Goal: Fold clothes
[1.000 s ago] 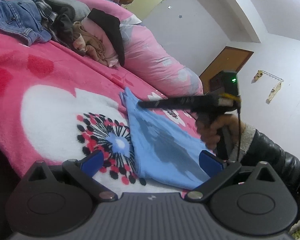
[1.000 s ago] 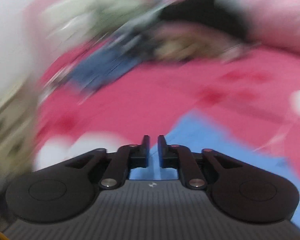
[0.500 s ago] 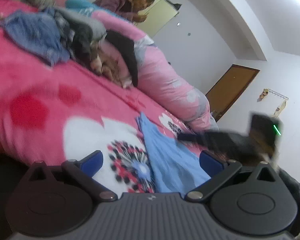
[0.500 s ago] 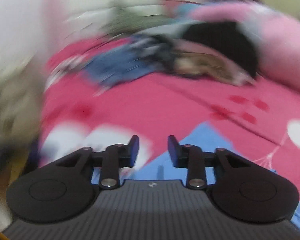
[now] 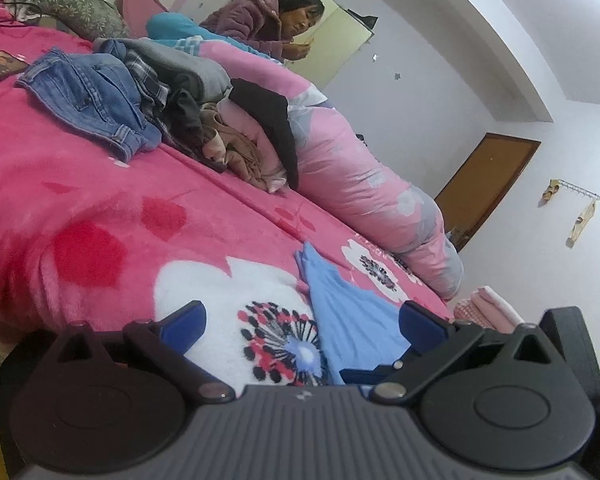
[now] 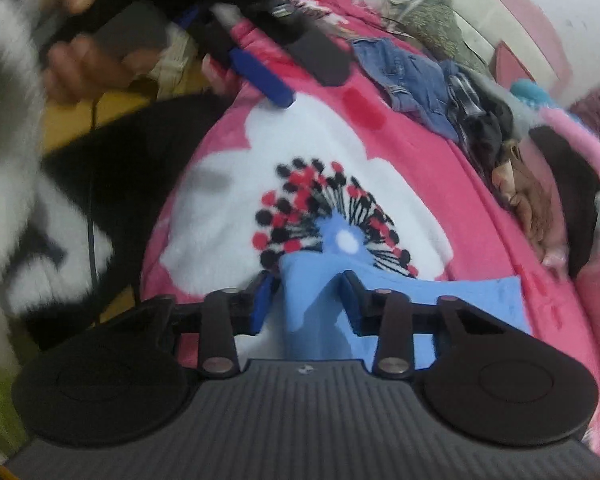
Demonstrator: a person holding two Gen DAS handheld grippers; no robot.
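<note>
Across the whole view, a pink fleece blanket (image 5: 100,184) with red hearts and a big white flower, spread over a bed. Along its far side, a long pink quilt roll (image 5: 340,168). Against that roll, a heap of unfolded clothes (image 5: 188,96): blue jeans (image 5: 96,100) nearest the open blanket, then plaid, grey, black and tan pieces, well apart from both grippers. Beyond the heap, a person (image 5: 268,20) in a purple jacket. Far right on the wall, a brown door (image 5: 488,188).

On the flower print, a light blue garment (image 6: 468,304), lying flat except for one bunched fold raised at its near edge. Around that fold, the right gripper (image 6: 308,288), tilted down at the blanket, jaws closing with the blue cloth between them; the left blue pad looks just clear of it, so no firm pinch visible. Beside the garment's other edge, the left gripper (image 5: 300,320), jaws spread wide, nothing between them, held above the blanket.
</note>
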